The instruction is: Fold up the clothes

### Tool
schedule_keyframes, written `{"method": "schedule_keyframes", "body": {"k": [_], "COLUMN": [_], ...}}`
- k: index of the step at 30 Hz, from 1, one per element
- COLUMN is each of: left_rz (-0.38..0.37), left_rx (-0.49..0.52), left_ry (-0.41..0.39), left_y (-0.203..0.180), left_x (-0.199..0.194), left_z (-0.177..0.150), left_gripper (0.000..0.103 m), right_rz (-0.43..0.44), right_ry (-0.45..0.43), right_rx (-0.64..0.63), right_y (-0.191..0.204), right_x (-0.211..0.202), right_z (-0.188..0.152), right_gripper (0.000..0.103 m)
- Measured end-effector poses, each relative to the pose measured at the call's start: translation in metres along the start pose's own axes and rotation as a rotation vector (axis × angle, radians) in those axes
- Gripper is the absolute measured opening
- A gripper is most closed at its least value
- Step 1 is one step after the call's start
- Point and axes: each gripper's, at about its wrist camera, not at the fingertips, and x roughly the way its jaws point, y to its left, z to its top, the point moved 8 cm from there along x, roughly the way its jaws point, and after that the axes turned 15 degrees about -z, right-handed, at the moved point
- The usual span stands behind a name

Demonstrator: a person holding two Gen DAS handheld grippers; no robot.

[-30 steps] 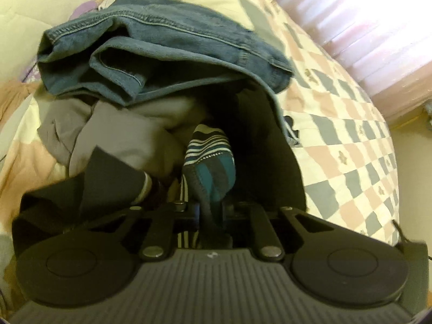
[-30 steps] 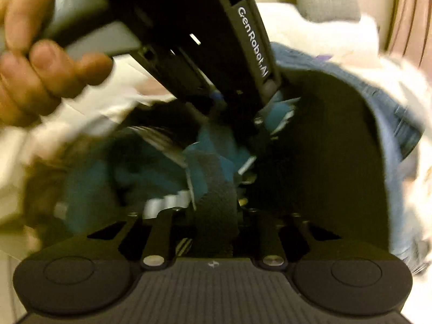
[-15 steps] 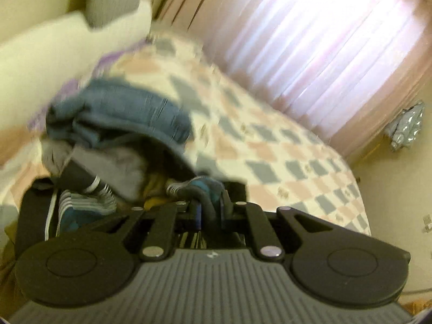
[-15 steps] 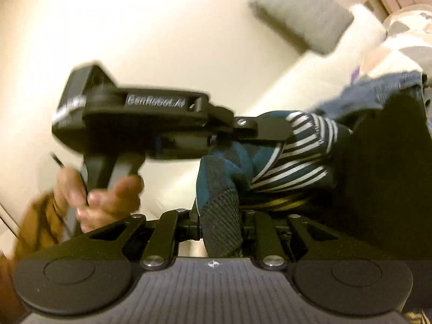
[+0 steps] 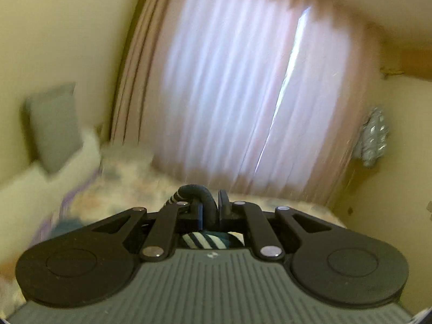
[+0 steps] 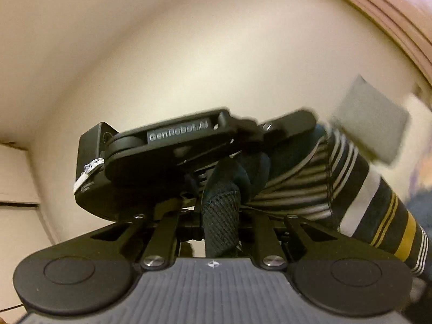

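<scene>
striped garment (image 6: 310, 189) pinched in both grippers, left gripper (image 5: 210, 210), right gripper (image 6: 220, 224).

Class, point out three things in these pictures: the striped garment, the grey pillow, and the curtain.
striped garment (image 6: 310, 186): right wrist view, striped body.
grey pillow (image 5: 55, 127): left wrist view, centre of its face.
curtain (image 5: 243, 94): left wrist view, bright middle folds.

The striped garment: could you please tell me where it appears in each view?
Left wrist view: striped garment pinched at bottom centre in the left hand-held gripper.
Right wrist view: centre to lower right, held by the right hand-held gripper.
Shared landmark: grey pillow.
</scene>
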Motion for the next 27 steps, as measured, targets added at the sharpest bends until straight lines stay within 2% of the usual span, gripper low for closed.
{"method": "schedule_keyframes", "body": {"k": [3, 6, 10, 11, 13, 14, 15, 16, 17, 18, 20, 21, 22, 24, 27], "left_rz": [0.023, -0.019, -0.12, -0.141, -0.174, -0.166, -0.153, -0.104, -0.074, -0.065, 0.006, 0.03, 0.05, 0.115, 0.171], "left_rx": [0.05, 0.03, 0.037, 0.032, 0.005, -0.001, -0.005, -0.002, -0.011, -0.035, -0.114, -0.144, -0.171, -0.243, -0.334], "left_ry": [-0.061, -0.056, 0.019, 0.047, 0.109, 0.135, 0.162, 0.191, 0.229, 0.277, 0.395, 0.457, 0.516, 0.636, 0.81], "left_y": [-0.06, -0.109, -0.17, -0.181, -0.193, -0.191, -0.188, -0.18, -0.168, -0.155, -0.116, -0.097, -0.078, -0.035, 0.019], "left_x": [-0.006, -0.007, 0.008, 0.016, 0.038, 0.054, 0.069, 0.084, 0.1, 0.115, 0.142, 0.154, 0.163, 0.177, 0.186], "left_z": [0.042, 0.044, -0.01, -0.026, -0.057, -0.073, -0.089, -0.105, -0.124, -0.146, -0.198, -0.228, -0.261, -0.332, -0.443], "left_gripper": [0.009, 0.015, 0.018, 0.018, 0.02, 0.021, 0.021, 0.021, 0.024, 0.025, 0.025, 0.025, 0.027, 0.033, 0.034], "right_rz": [-0.009, -0.029, -0.08, -0.109, -0.222, -0.297, -0.402, -0.534, -0.672, -0.812, -1.095, -1.166, -1.198, -1.229, -1.259], "right_ry": [-0.07, -0.097, -0.064, -0.048, -0.043, -0.037, -0.032, -0.02, 0.001, 0.031, 0.091, 0.115, 0.132, 0.154, 0.181], "right_rx": [-0.094, -0.131, -0.072, -0.063, -0.051, -0.041, -0.028, -0.014, -0.001, 0.01, 0.058, 0.107, 0.168, 0.3, 0.512], "right_y": [0.037, 0.052, 0.029, 0.022, 0.001, -0.014, -0.036, -0.064, -0.095, -0.128, -0.195, -0.218, -0.238, -0.262, -0.287], "right_x": [-0.044, -0.095, -0.188, -0.209, -0.248, -0.263, -0.276, -0.289, -0.302, -0.317, -0.358, -0.382, -0.402, -0.437, -0.484], "right_z": [0.048, 0.081, 0.08, 0.076, 0.067, 0.063, 0.06, 0.055, 0.049, 0.04, 0.014, -0.002, -0.023, -0.079, -0.172], "right_gripper": [0.015, 0.015, 0.016, 0.016, 0.017, 0.017, 0.022, 0.036, 0.065, 0.08, 0.081, 0.081, 0.081, 0.081, 0.084]}}
